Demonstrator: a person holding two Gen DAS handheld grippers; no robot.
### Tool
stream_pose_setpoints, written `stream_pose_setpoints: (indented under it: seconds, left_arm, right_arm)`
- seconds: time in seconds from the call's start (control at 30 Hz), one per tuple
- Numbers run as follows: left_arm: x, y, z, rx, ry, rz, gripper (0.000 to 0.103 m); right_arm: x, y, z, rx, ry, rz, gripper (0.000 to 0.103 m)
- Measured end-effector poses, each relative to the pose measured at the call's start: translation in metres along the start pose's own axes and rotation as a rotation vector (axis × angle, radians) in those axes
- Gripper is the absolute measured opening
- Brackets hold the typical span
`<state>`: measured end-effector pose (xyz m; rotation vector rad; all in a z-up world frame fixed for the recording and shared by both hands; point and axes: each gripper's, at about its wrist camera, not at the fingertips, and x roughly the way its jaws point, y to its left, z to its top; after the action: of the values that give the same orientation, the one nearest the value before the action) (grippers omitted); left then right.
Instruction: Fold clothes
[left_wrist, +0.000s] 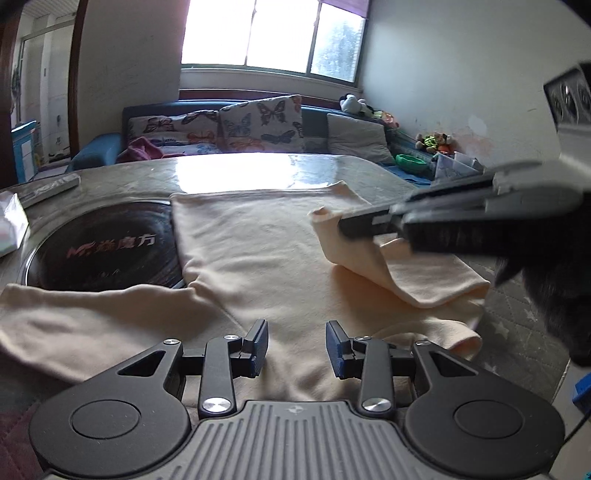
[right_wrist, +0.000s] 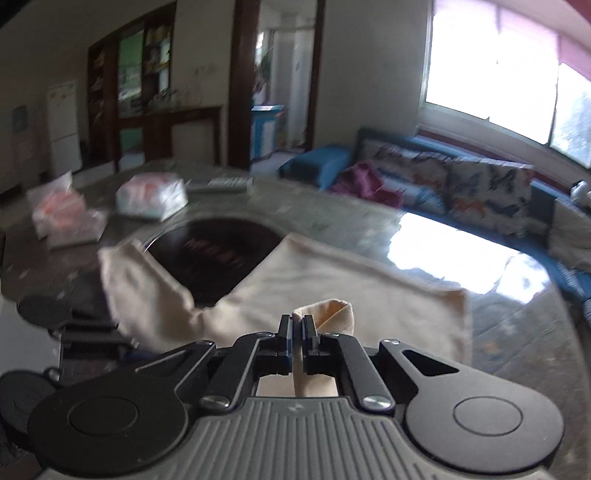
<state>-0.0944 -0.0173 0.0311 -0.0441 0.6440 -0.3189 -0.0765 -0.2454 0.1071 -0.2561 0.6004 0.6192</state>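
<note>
Clearly the cream long-sleeved top (left_wrist: 258, 251) lies spread flat on the counter (left_wrist: 147, 177), its body covering the middle and one edge overlapping the dark round inset plate (left_wrist: 103, 251) at about ten o'clock in the left wrist view. The right gripper (right_wrist: 297, 325) is pinched tight on the cuff end of one sleeve (left_wrist: 369, 258), which it holds lifted and doubled over toward the body at about two o'clock in the left wrist view; the other sleeve (left_wrist: 74, 314) lies stretched out flat toward nine o'clock. The left gripper (left_wrist: 296, 345) hovers low over the near part of the top with its jaws parted and nothing between them. The fabric looks thin, soft and light: it drapes and sags where it is raised, so it should fold easily but will slide and wrinkle if dragged. Good holds would be the hems, cuffs and shoulder seams, where the cloth is doubled. As for containers, two clear plastic bags (right_wrist: 149, 197) sit at the counter's far side around ten o'clock in the right wrist view, holding something pink and white that is too blurred to name.
</note>
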Motion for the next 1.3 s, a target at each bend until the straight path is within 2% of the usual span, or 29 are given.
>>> stream_pose_setpoints:
  seconds: [0.17, 0.23, 0.33, 0.43, 0.57, 0.63, 0.7, 0.77, 0.8, 0.9, 1.0, 1.3]
  left_arm:
    - [-0.002, 0.0, 0.0, -0.006, -0.004, 0.001, 0.037]
    - [0.001, -0.005, 0.004, 0.001, -0.007, -0.006, 0.037]
    - [0.007, -0.009, 0.008, 0.003, -0.007, 0.0, 0.037]
    - [0.018, -0.011, 0.011, 0.0, 0.013, 0.017, 0.037]
    - [0.034, -0.013, 0.01, 0.009, 0.054, 0.042, 0.035]
    - [0.037, -0.015, 0.009, 0.015, 0.062, 0.046, 0.034]
    - [0.037, -0.018, 0.009, 0.028, 0.059, 0.05, 0.017]
    - [0.036, -0.02, 0.012, 0.028, 0.059, 0.054, 0.009]
    - [0.034, -0.021, 0.018, 0.03, 0.052, 0.048, 0.005]
    - [0.027, -0.025, 0.036, 0.034, 0.03, 0.029, 0.005]
    - [0.015, -0.039, 0.068, 0.081, -0.031, 0.007, 0.004]
    - [-0.005, -0.116, 0.167, 0.262, -0.182, -0.126, 0.004]
  right_arm:
    - [0.001, 0.006, -0.015, 0.02, 0.037, 0.049, 0.012]
    - [-0.007, -0.001, -0.016, 0.027, 0.027, 0.037, 0.021]
    - [-0.028, -0.025, -0.022, 0.047, 0.021, -0.025, 0.033]
    - [-0.043, -0.046, -0.039, 0.073, 0.047, -0.103, 0.039]
    - [-0.059, -0.069, -0.065, 0.113, 0.085, -0.173, 0.044]
    - [-0.064, -0.075, -0.076, 0.12, 0.097, -0.193, 0.05]
    - [-0.07, -0.081, -0.089, 0.133, 0.109, -0.211, 0.05]
    - [-0.071, -0.082, -0.096, 0.136, 0.114, -0.217, 0.052]
    - [-0.071, -0.082, -0.099, 0.137, 0.114, -0.218, 0.053]
    - [-0.071, -0.082, -0.104, 0.14, 0.1, -0.214, 0.056]
    - [-0.07, -0.082, -0.106, 0.152, 0.08, -0.203, 0.059]
    - [-0.059, -0.084, -0.105, 0.209, 0.021, -0.199, 0.061]
